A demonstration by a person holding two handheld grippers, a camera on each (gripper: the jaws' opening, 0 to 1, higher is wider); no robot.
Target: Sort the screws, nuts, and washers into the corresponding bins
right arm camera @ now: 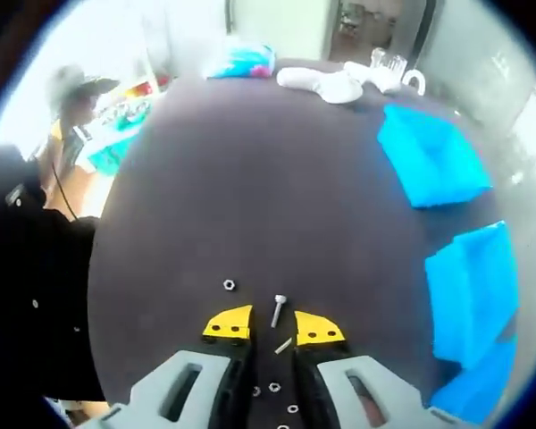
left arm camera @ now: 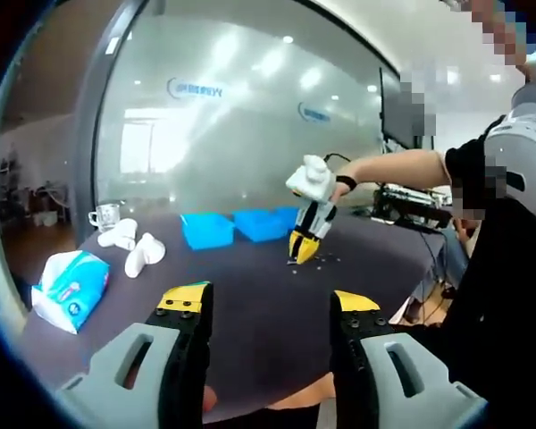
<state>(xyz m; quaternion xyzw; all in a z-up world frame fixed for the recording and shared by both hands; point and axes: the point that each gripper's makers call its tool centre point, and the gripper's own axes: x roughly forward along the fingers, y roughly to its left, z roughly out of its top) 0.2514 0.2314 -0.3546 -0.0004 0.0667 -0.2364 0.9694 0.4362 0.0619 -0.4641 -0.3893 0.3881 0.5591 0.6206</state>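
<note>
Right tool (right arm camera: 273, 332) hangs low over the desk (right arm camera: 250, 179), jaws narrowly parted, gripping nothing; 1 screw (right arm camera: 278, 310) lies just ahead between the tips, a nut (right arm camera: 229, 285) ahead-left, small washers (right arm camera: 274, 387) back under the jaws. Blue bins (right arm camera: 433, 152) sit well off to its right. Left tool (left arm camera: 270, 304) held wide and empty, well back from the work. Step in hand: picking the screw. Next move likely calls for lowering straight down, closing across the shank, then carrying it right to a bin.
</note>
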